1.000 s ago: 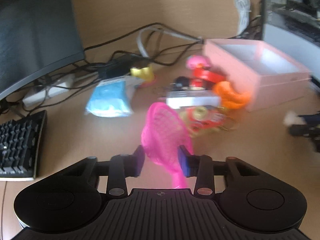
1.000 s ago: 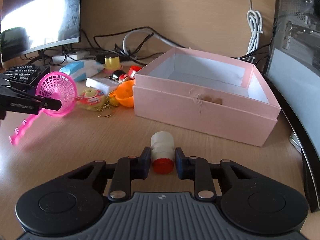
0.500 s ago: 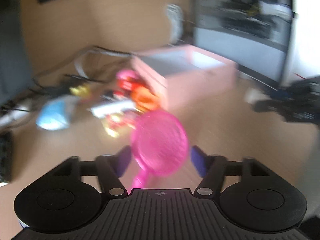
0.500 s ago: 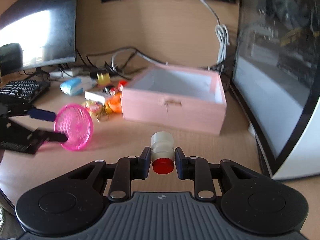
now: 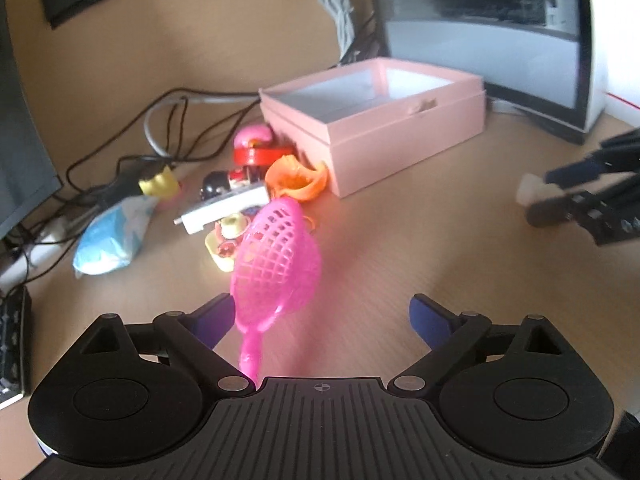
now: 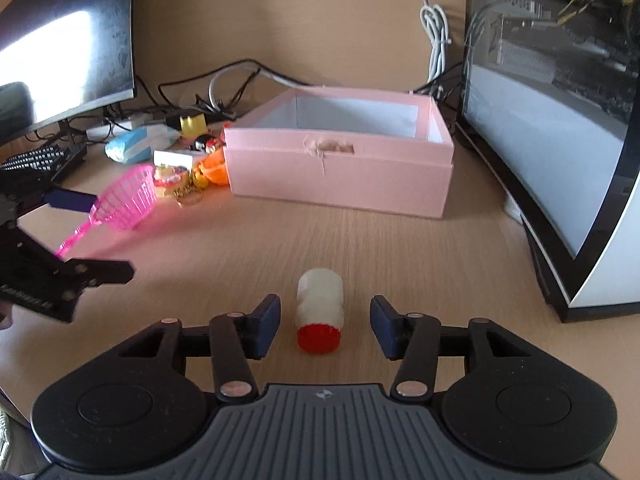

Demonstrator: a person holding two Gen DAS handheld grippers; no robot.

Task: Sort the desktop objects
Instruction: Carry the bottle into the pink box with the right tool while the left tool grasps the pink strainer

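While jaws open, pink sieve [image 5: 276,264] handle end hidden.

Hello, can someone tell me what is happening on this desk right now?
A person is sorting desk clutter with two hand-held tongs. The left tongs are opening around a pink toy net; the right tongs are opening around a small white bottle with a red cap. Both sit in front of the pink box, which looks empty. More toys wait beside it.
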